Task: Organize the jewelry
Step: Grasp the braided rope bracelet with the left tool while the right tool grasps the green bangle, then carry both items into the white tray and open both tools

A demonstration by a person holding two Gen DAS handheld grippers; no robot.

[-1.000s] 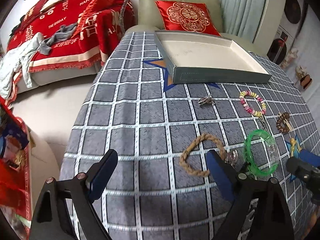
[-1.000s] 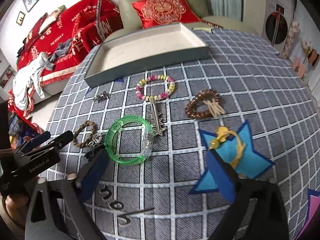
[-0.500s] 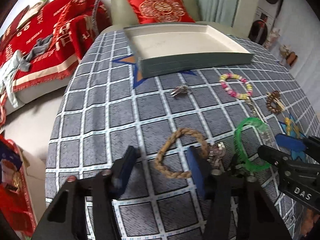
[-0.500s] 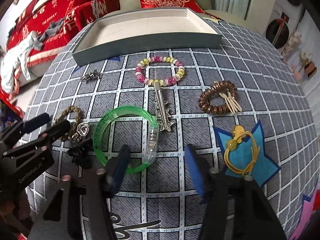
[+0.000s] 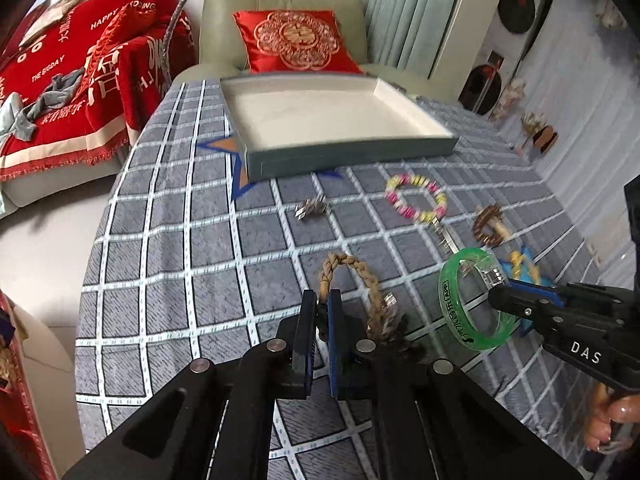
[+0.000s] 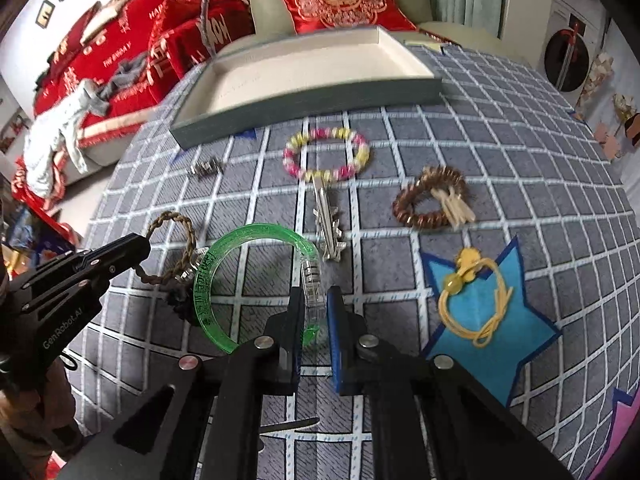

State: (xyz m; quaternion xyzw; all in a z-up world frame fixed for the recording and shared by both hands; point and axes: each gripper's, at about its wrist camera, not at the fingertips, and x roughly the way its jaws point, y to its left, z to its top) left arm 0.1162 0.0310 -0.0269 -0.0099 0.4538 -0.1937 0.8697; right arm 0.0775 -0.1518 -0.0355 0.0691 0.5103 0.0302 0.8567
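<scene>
While your left claw [image 5: 322, 312] clamps braided bracelet [image 5: 360, 276] and right claw [image 6: 314, 312] clamps green bangle [image 6: 224, 248], both just closed, bead bracelet [image 6: 326, 154], hairclip [image 6: 330, 224], grey tray [image 6: 308, 96] lie beyond on checked desk [image 6: 500, 128].

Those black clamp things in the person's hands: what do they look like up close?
Both are matte black angular frames with silver bolts and flat blue pads. The left tool reads "GenRobot.AI" in white; the right tool reads "DAS".

Green armchair [image 5: 280, 20] with red cushion [image 5: 296, 42]; red blanket [image 5: 80, 80] on sofa; pale curtains [image 5: 404, 12]; daylight.
</scene>
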